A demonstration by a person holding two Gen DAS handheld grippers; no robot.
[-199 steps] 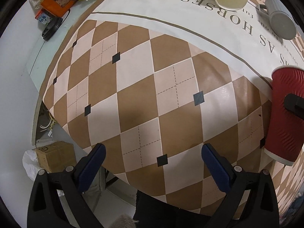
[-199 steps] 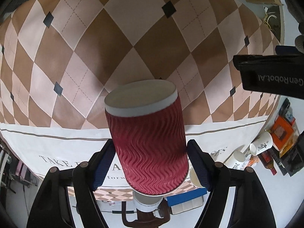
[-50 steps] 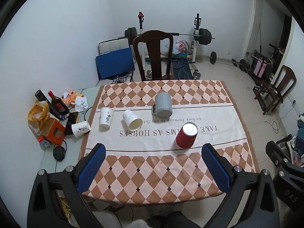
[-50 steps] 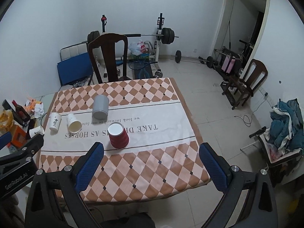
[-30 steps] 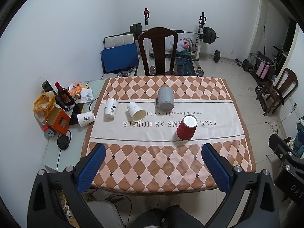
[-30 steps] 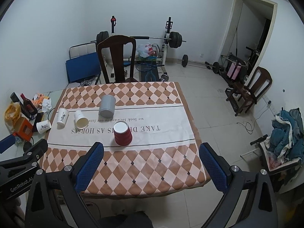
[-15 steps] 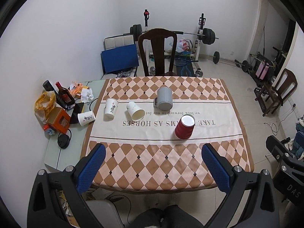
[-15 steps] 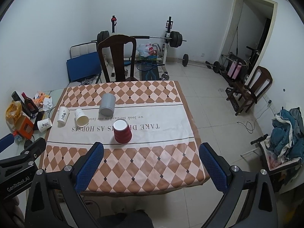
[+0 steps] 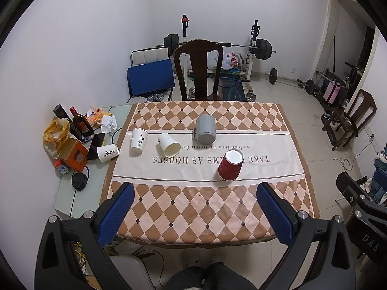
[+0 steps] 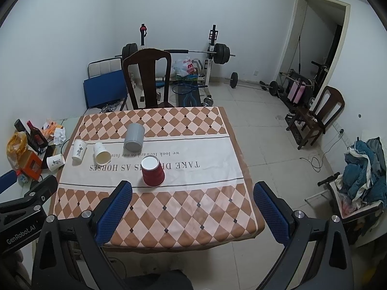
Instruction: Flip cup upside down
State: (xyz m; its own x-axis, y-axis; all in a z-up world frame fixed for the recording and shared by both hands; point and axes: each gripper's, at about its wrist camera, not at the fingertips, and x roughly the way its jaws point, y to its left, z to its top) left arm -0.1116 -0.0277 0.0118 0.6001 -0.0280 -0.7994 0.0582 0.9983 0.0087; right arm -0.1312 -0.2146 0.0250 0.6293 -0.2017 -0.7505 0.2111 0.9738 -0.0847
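A red ribbed paper cup (image 9: 230,165) stands upside down on the white band of the checked tablecloth (image 9: 193,207), its white base up; it also shows in the right wrist view (image 10: 152,170). My left gripper (image 9: 196,213) is open and empty, held high above the near table edge. My right gripper (image 10: 192,211) is open and empty too, also well back from the cup. A grey cup (image 9: 205,132) stands upside down behind the red one.
White paper cups: one upside down (image 9: 138,141), one on its side (image 9: 168,145), one on its side (image 9: 107,153) off the cloth. Bottles, an orange box (image 9: 73,154) and clutter sit at the left. A wooden chair (image 9: 197,68) stands behind the table.
Both grippers have stayed raised far above the table with almost no shift over the last second. Several seconds ago the right gripper was around the red cup; it has let go.
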